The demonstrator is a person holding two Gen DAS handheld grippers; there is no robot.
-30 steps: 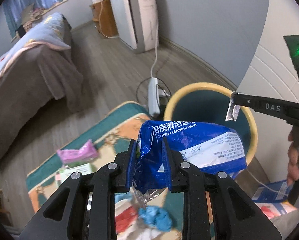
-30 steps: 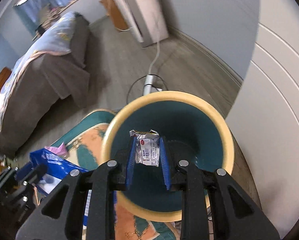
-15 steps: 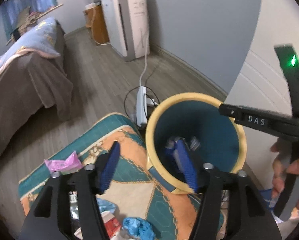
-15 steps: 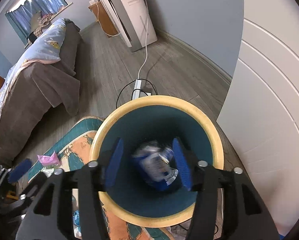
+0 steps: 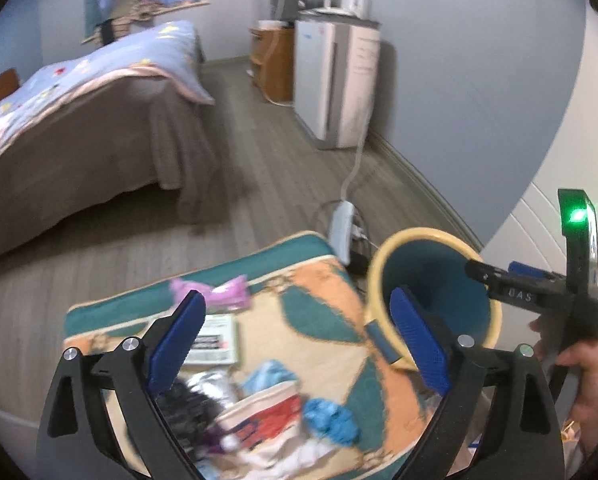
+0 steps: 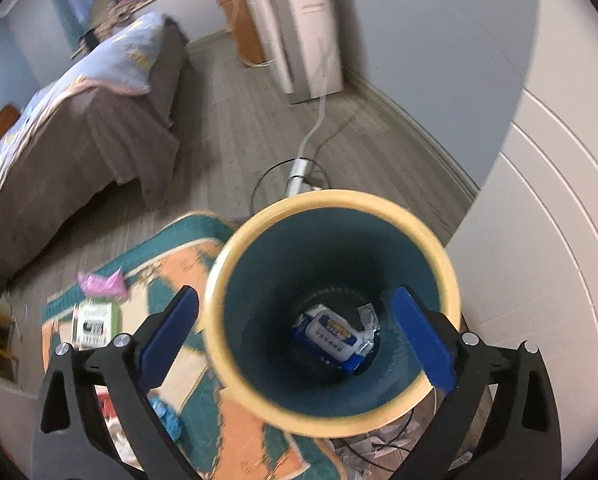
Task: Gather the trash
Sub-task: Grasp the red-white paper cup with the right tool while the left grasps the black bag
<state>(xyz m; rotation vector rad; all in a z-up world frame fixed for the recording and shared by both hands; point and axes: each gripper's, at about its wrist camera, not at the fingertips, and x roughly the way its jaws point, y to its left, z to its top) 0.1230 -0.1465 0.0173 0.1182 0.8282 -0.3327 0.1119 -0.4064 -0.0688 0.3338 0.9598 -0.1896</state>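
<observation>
A teal bin with a yellow rim (image 6: 439,248) (image 5: 373,276) stands at the rug's edge. At its bottom lie a blue wipes pack (image 6: 331,338) and a small silver wrapper (image 6: 369,316). My right gripper (image 6: 297,334) hangs over the bin's mouth, jaws opening wide, nothing between them. My left gripper (image 5: 299,342) is above the rug, left of the bin, jaws opening, empty. On the rug lie a pink wrapper (image 5: 227,292), a green-and-white packet (image 5: 215,340), a blue crumpled piece (image 5: 331,420), a red-and-white carton (image 5: 267,416) and silver foil (image 5: 211,384).
A patterned rug (image 5: 319,344) covers the floor in front. A power strip and cables (image 5: 341,224) lie behind the bin. A bed (image 5: 79,120) stands at left, a white appliance (image 5: 335,84) by the far wall, a white panelled wall (image 6: 539,240) right of the bin.
Both grippers let go: the blue wipes pack and the silver wrapper dropped into the bin. Both jaws spread wide. The left gripper drew back and up, away from the bin toward the rug.
</observation>
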